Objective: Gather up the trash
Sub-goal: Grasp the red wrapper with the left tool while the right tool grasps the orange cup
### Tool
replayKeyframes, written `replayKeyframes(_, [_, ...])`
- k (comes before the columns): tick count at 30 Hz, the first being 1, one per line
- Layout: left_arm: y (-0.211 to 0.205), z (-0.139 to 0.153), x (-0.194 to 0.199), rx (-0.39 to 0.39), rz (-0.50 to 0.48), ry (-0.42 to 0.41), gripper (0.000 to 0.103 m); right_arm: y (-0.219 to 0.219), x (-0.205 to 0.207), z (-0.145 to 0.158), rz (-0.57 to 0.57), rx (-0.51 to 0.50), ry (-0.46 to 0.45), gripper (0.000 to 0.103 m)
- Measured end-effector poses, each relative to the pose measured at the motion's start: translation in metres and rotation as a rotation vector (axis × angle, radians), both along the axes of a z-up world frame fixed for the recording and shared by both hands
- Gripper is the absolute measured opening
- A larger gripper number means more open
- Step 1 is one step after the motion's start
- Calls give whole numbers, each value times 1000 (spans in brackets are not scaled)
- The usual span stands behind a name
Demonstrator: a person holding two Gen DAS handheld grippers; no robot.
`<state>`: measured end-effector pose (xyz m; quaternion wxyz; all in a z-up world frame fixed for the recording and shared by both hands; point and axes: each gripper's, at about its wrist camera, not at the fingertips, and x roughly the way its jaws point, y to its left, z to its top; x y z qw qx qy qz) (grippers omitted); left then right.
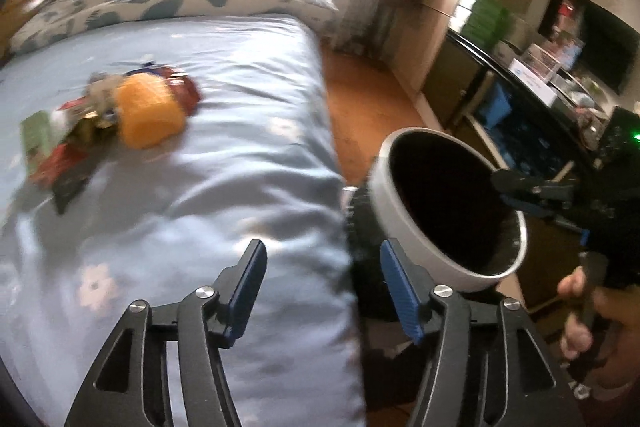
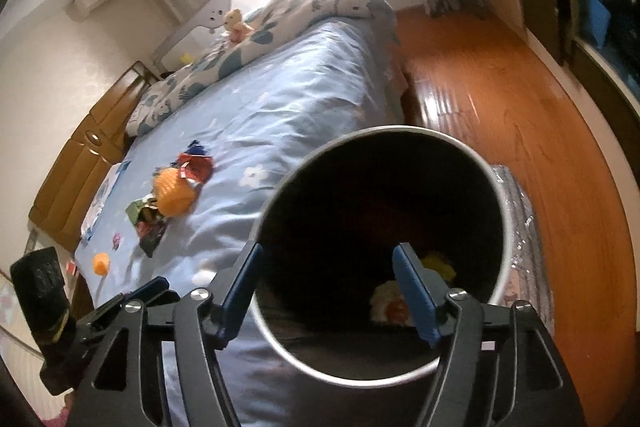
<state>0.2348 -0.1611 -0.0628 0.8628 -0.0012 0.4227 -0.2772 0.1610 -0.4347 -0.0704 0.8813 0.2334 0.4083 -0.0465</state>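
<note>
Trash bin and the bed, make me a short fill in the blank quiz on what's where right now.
1. The trash pile lies on the ____.
2. The biggest piece in the pile is colored ____.
3. Both the left gripper and the right gripper have their jaws ____.
4. The trash bin stands beside the bed, on the ____.

Missing words: bed; orange; open; floor

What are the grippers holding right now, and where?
Left gripper: nothing, jaws open. Right gripper straddles the trash bin rim with jaws apart; a real grip cannot be told.
</note>
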Motion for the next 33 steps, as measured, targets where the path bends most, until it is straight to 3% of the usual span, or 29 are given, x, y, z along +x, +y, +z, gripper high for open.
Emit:
replayKeyframes(2, [14,0,-2,6,42,-4,62,13,4,4,21,-12,-19,77])
replayKeyframes(9, [62,-1,-7,7,170,19,63,63,27,7,114,-4,-51,78])
replayKeyframes(20, [125,-3,3,14,350,40,64,138,78,-23,247,24,-31,82])
replayKeyframes(33, [154,-19,47,37,437,57,64,188,130,-52,326,4,-27,82])
